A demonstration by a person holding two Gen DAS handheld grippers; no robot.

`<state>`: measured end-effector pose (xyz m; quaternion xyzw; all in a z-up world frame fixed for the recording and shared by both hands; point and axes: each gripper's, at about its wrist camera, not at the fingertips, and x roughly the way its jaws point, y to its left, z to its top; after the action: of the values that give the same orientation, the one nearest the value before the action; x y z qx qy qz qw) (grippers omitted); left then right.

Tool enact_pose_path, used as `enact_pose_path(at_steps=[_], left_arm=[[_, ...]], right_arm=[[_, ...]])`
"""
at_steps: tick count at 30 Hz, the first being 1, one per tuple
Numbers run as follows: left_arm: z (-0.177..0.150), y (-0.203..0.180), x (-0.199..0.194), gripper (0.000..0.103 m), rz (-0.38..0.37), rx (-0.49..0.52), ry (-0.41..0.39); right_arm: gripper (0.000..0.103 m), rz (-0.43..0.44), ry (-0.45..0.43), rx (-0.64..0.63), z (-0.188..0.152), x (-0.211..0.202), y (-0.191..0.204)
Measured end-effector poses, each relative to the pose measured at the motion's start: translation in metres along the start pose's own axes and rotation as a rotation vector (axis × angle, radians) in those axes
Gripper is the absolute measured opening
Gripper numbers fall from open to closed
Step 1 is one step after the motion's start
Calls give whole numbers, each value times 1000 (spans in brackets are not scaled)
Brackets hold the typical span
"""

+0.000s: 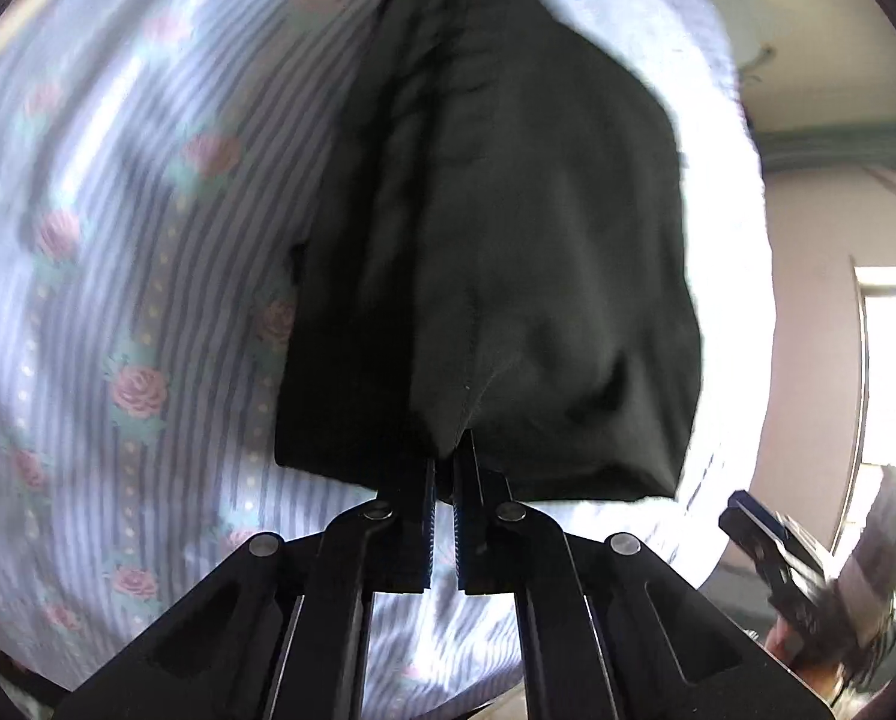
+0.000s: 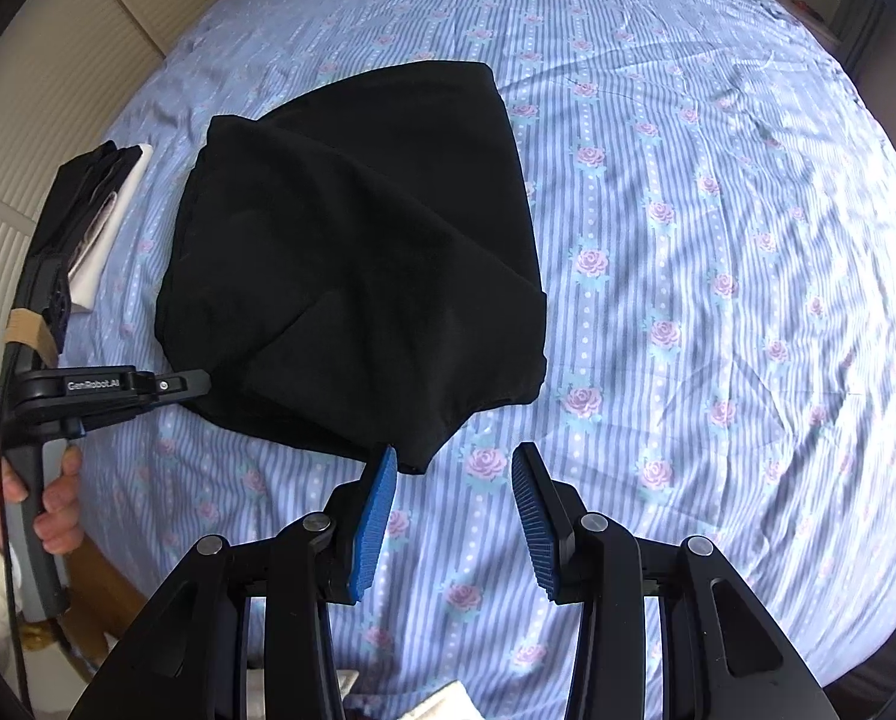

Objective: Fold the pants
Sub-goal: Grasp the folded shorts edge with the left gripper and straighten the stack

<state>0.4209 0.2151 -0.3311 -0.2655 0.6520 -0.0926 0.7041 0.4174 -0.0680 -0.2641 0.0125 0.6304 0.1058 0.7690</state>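
The black pants (image 2: pixel 357 252) lie folded in a thick bundle on the bed; they fill the middle of the left wrist view (image 1: pixel 508 240). My left gripper (image 1: pixel 444 456) is shut on the near edge of the pants; in the right wrist view it (image 2: pixel 198 381) reaches into the bundle's left lower edge. My right gripper (image 2: pixel 454 480) is open and empty, just in front of the bundle's near corner, with its blue pads (image 2: pixel 375 516) apart. It shows blurred at the lower right of the left wrist view (image 1: pixel 772 546).
The bed sheet (image 2: pixel 688 240) is blue-striped with pink roses. A small stack of folded dark and white clothes (image 2: pixel 99 210) lies at the bed's left edge. A cream panelled wall (image 2: pixel 39 90) stands to the left.
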Motion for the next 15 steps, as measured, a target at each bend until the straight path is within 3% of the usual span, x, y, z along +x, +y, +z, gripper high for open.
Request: enact_pose_path(at_steps=[3, 7, 11, 15], left_arm=[[-9, -1, -25, 5, -29, 37, -28], [-15, 11, -44, 5, -2, 37, -47], [-17, 25, -40, 6, 47, 39, -21], [-15, 17, -21, 14, 117, 47, 20]], right_arm=[[42, 7, -2, 0, -2, -2, 0], [42, 21, 10, -3, -8, -1, 3], [42, 33, 34, -31, -13, 4, 12], [42, 49, 56, -64, -15, 12, 20]])
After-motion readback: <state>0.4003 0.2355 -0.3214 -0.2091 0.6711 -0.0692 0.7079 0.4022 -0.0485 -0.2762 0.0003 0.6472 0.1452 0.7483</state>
